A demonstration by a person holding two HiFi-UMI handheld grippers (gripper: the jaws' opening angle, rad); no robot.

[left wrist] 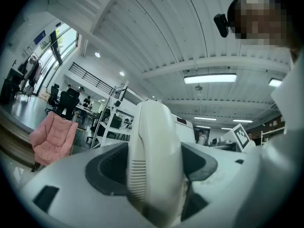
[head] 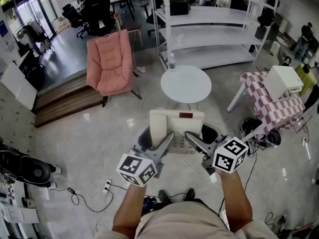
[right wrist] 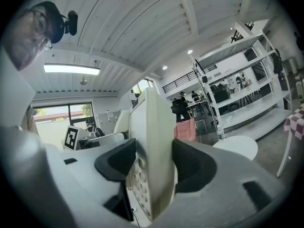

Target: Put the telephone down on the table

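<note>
A cream telephone (head: 177, 127) with its handset on the left side is held in the air over the floor, between my two grippers. My left gripper (head: 166, 142) is shut on its left end, the dark pads pressing on either side of the handset (left wrist: 154, 160). My right gripper (head: 193, 140) is shut on the right end, clamping the body's edge (right wrist: 151, 160) beside the keypad (right wrist: 135, 177). The round white table (head: 186, 83) stands just beyond the telephone, lower down, and a water bottle (head: 172, 61) stands on the floor at its far edge.
A pink armchair (head: 109, 63) is at the back left and white shelving (head: 209, 24) behind the table. At the right stands a checked-cloth table (head: 279, 103) with a white box (head: 283, 82). Cables and a power strip (head: 107, 185) lie on the floor.
</note>
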